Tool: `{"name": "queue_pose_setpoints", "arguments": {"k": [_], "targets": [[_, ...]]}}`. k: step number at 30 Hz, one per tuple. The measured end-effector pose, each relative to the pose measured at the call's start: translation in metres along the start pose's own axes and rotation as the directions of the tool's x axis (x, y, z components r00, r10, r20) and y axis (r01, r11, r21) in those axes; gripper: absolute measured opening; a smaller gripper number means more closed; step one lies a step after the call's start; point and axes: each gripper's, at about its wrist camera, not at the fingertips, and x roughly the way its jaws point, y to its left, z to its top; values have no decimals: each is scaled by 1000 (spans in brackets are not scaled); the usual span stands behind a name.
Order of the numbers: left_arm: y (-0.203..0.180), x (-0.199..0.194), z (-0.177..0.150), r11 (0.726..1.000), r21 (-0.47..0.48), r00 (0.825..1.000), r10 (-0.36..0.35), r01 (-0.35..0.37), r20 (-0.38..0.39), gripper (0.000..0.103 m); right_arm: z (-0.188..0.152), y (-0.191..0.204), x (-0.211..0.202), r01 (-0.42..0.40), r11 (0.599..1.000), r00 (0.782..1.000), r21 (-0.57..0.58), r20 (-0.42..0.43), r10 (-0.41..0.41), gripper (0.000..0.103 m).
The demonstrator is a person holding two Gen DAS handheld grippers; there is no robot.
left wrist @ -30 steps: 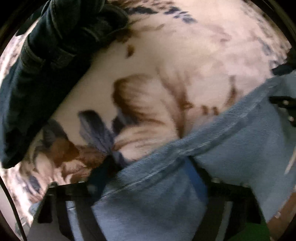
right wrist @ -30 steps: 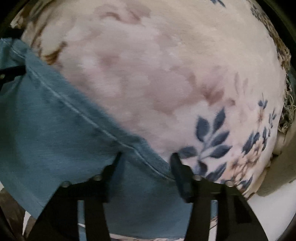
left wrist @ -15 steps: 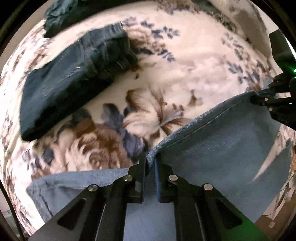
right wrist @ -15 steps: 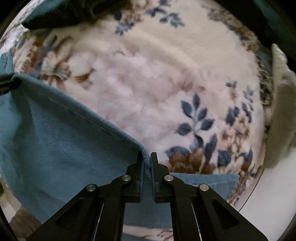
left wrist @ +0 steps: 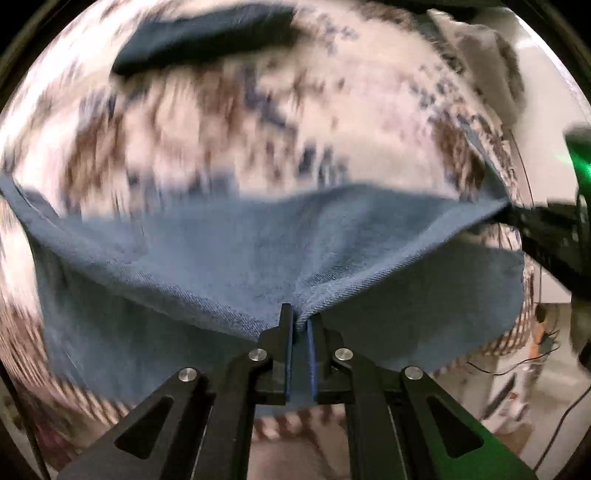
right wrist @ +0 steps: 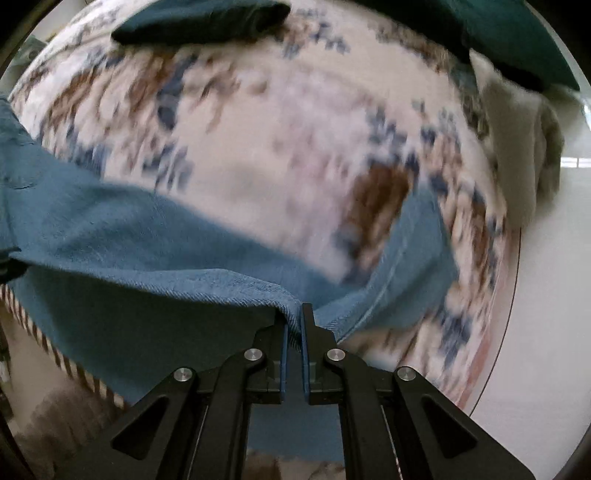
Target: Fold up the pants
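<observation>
Blur smears floral blanket; left gripper, right gripper each pinching pants edge.

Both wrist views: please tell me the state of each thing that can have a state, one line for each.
Light blue pants: lifted by one edge, pulled taut between both grippers, the rest hanging onto the blanket.
Left gripper: shut on the pants' edge.
Right gripper: shut on the same edge.
Dark jeans: lying bunched at the far side of the blanket.
Floral blanket: spread flat.
</observation>
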Motion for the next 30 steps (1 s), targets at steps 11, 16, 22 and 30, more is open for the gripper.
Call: {"name": "queue_pose_setpoints", "arguments": {"k": [11,16,22,30], "targets": [[12,103,-63,996,-57,988,-69,62,-137,5,-69,68,73,98,995,987,-28,-129,-101,6],[11,88,-65,997,-69,991,-50,42,-122,14,-65,69,72,90,996,982,9,-165,-87,28],[4,37,-66,992,-102,997,63,-68,-45,90,-70,62,40,-28,996,986,87,-159,42,85],[-17,17,-36,975,-60,975,219,-216,47,94,-65,14,2,-120,943,985,311,-83,153,86]]}}
